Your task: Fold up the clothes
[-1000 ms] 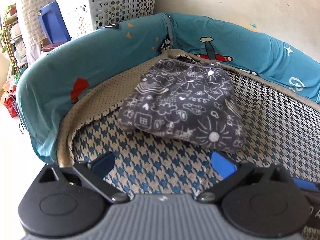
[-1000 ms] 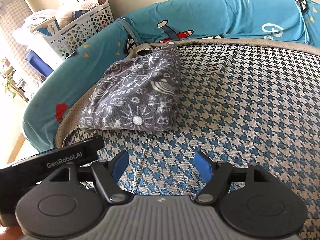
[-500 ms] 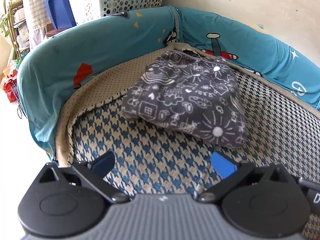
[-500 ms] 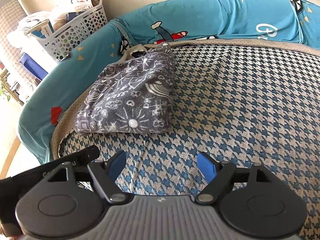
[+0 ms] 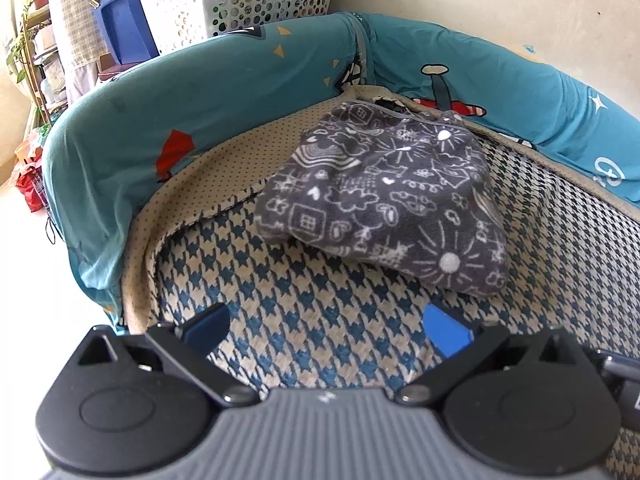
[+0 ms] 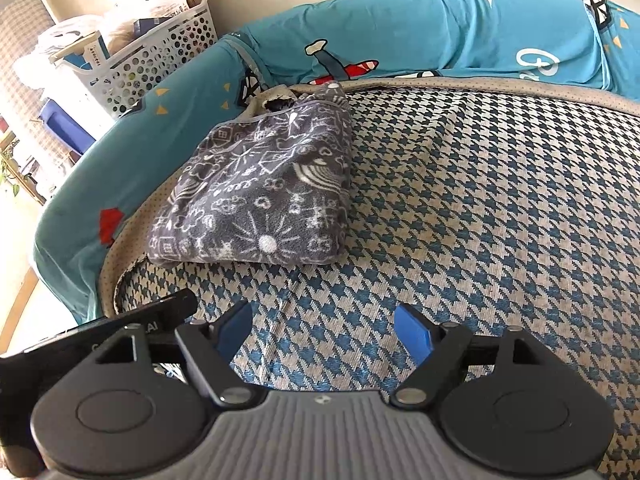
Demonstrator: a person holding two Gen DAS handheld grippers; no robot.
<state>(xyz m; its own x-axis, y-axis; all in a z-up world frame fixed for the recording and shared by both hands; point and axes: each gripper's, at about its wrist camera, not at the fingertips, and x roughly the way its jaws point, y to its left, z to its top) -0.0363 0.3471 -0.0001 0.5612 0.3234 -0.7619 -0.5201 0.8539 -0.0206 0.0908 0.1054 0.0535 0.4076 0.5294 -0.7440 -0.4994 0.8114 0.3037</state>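
A grey fleece garment with white doodle print (image 5: 384, 200) (image 6: 264, 192) lies folded into a thick rectangle in the far left corner of the houndstooth seat (image 5: 320, 312) (image 6: 480, 220). My left gripper (image 5: 326, 326) hovers over the seat a short way in front of it, open, nothing between its blue pads. My right gripper (image 6: 324, 330) hangs beside it to the right, also open and empty, with the garment ahead and to its left. The left gripper's black body (image 6: 100, 328) shows at the lower left of the right wrist view.
Teal cartoon-print cushions (image 5: 200, 120) (image 6: 440, 36) wrap the seat's back and left side. A white perforated laundry basket (image 5: 256, 0) (image 6: 148, 56) full of items and a blue bin (image 5: 124, 20) stand behind the left cushion. A cream wall rises behind.
In the left wrist view the garment and cushions have slid downward and look nearer, and the basket now runs off the top edge. The right wrist view has barely shifted. Both grippers stay open.
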